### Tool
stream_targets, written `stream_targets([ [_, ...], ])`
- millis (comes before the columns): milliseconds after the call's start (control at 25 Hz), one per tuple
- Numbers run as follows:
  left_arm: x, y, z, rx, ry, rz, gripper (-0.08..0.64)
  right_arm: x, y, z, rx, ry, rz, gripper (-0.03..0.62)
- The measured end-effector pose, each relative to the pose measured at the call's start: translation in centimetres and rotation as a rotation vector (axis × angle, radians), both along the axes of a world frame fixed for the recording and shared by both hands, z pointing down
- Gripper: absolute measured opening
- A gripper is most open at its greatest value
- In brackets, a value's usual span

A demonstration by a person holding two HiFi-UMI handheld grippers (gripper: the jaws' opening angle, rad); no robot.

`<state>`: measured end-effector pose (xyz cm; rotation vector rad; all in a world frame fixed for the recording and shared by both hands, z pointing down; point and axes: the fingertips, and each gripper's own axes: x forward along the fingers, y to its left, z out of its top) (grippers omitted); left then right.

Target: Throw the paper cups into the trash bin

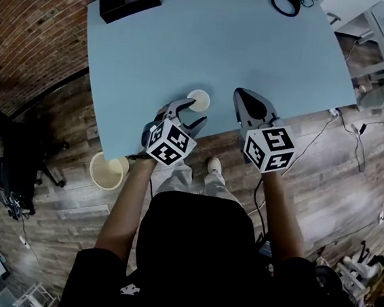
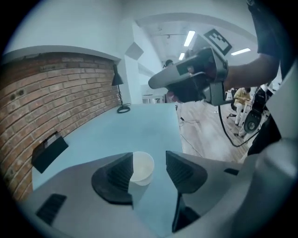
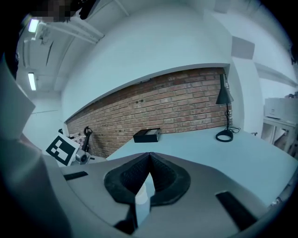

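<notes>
The left hand-held gripper (image 1: pixel 189 114) is spread wide, pointing forward and down over the near edge of the bench (image 1: pixel 210 42). 1 paper cup (image 2: pixel 141 166) stands upright on the bench, mouth up, straight ahead of it and partly inside the gap between the 2 jaws. It sits off-centre: its left side slips behind the left pad, and whether they touch I cannot tell, while the right pad stands clear of it. Nothing looks gripped yet.

The cup's long axis is vertical, so a squeeze would land on its round wall. A small shift left would probably centre it first.

The right hand-held gripper (image 3: pixel 149 157) is pressed together with nothing in it. It hovers just right of the left one and a little farther from the cup, so the left is better placed for the pick.

The bin (image 1: pixel 93 173) stands on the floor, below and back-left of the left hand-held gripper, past the bench edge. The carry likely goes that way.
</notes>
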<state>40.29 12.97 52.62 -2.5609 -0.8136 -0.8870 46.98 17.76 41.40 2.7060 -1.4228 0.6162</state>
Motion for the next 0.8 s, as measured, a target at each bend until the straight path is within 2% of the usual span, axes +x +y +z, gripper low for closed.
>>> stream_targets([
  [120, 0.8, 0.0, 1.8, 0.063, -0.032, 0.047, 0.217, 0.5, 0.8, 0.7, -0.011, -0.017, 0.039, 0.003],
  [360, 1.2, 0.4, 4.9, 0.109, -0.108, 0.107, 0.216, 1.1, 1.6, 1.7, -0.02, -0.039, 0.087, 0.003],
  [560, 1.3, 0.6, 5.7, 0.132, -0.131, 0.132, 0.215, 1.7, 1.7, 2.1, -0.02, -0.049, 0.101, 0.003],
  [800, 1.8, 0.4, 5.5, 0.158, -0.116, 0.121, 0.122, 2.5, 1.6, 2.3, -0.026, -0.054, 0.109, 0.003],
])
